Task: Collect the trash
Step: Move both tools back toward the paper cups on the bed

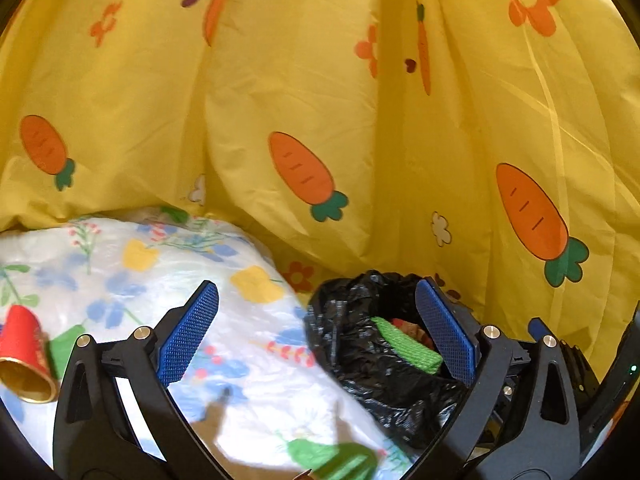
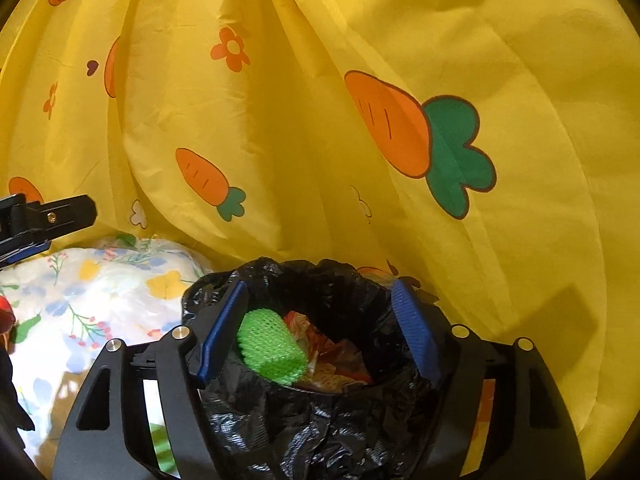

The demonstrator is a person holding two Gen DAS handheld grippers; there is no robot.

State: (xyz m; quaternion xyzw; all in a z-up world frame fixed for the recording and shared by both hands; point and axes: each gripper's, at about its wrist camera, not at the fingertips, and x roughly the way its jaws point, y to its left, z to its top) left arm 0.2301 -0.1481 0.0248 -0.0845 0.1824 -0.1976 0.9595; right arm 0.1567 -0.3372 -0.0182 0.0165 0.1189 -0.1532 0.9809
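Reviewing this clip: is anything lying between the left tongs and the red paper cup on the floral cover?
Nothing visible does. The red paper cup lies on its side on the floral cover, left of the open left tongs, with only bare cover between them. The black trash bag sits to the other side.

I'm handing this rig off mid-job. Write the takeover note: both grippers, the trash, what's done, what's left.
Left gripper: jaws open, empty, over the floral cloth.
Right gripper: jaws open, empty, above the mouth of the black trash bag.
Done: a green mesh roll and crumpled wrappers lie inside the bag.
Left: the red paper cup lies on its side on the cloth, at the left gripper's left. It likely goes in next.
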